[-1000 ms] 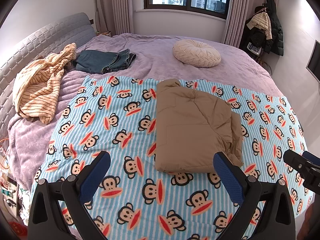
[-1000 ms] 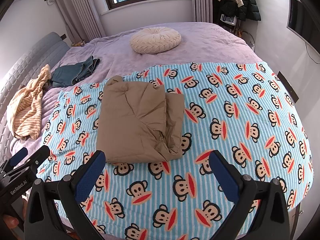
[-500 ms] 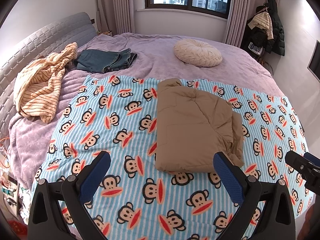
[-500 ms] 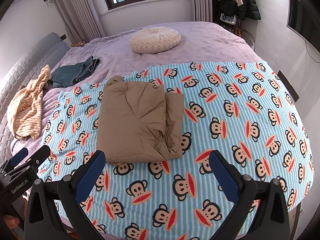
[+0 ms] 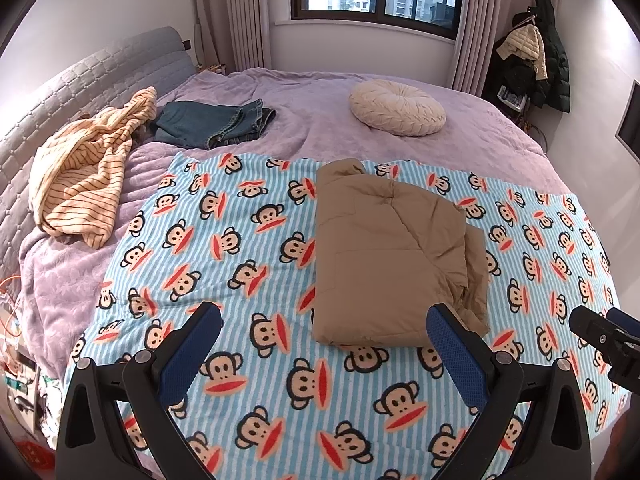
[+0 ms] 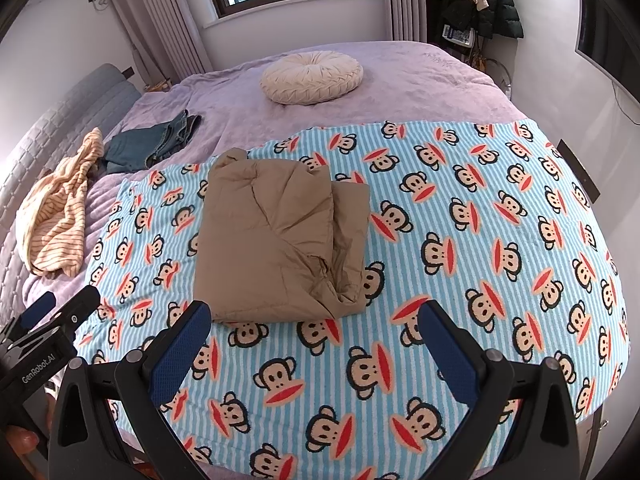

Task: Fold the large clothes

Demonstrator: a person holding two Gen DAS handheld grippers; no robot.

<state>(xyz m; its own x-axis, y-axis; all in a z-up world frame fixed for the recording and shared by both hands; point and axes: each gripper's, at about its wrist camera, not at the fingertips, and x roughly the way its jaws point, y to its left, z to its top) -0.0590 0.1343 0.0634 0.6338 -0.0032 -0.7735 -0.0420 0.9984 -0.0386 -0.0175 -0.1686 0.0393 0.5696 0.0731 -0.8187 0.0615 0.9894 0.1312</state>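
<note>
On the monkey-print blanket [image 5: 248, 248] lies a folded tan garment [image 5: 388, 256], apparently a jacket; both grippers, left [image 5: 320, 344] and right [image 6: 316, 340], hover with fingers apart.

The one piece of writing I can read is "GenRobot.AI", in small white letters on the black body of my left tongs [image 6: 60, 330], seen at the lower left edge of my right wrist view. The words run slantwise along the frame, below the blue-tipped finger. A white card or packet among the dark hanging coats [image 6: 476, 4] by the window carries blue print, but it is too small and blurred for me to make out.
</note>
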